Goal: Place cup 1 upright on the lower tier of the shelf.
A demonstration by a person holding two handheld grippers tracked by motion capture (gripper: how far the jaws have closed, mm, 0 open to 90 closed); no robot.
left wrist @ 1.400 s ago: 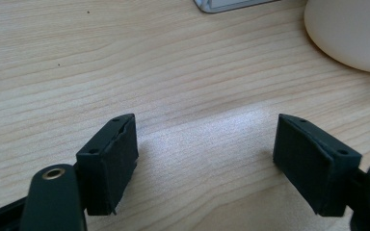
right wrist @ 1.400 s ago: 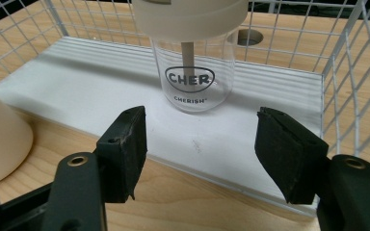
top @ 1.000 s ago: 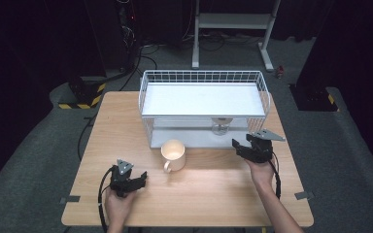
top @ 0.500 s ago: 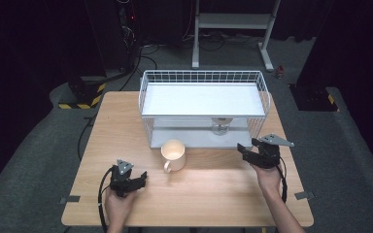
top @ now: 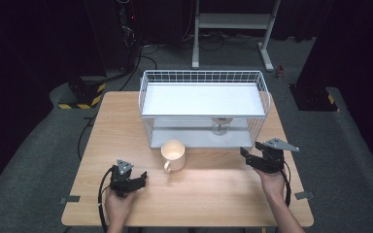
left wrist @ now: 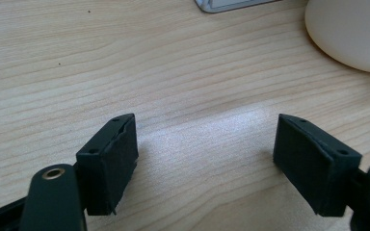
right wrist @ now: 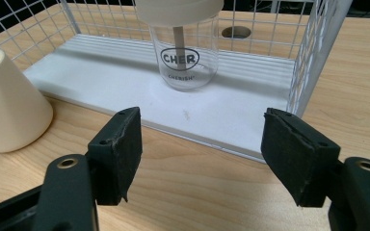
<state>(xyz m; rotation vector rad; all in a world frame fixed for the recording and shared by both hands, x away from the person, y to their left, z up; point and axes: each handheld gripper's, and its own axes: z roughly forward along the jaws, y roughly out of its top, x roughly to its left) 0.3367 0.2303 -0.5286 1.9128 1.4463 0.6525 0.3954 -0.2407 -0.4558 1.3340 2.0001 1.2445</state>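
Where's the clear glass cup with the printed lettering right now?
The clear glass cup with black lettering stands upright on the lower white shelf of the white wire rack, right of centre in the high view, behind and right of the cream ceramic mug.

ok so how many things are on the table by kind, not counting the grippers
mugs: 1, the cream mug on the bare wood in front of the rack
glass cups: 1, the clear lidded cup on the rack's lower shelf
wire racks: 1, the white rack at the back of the table
total: 3
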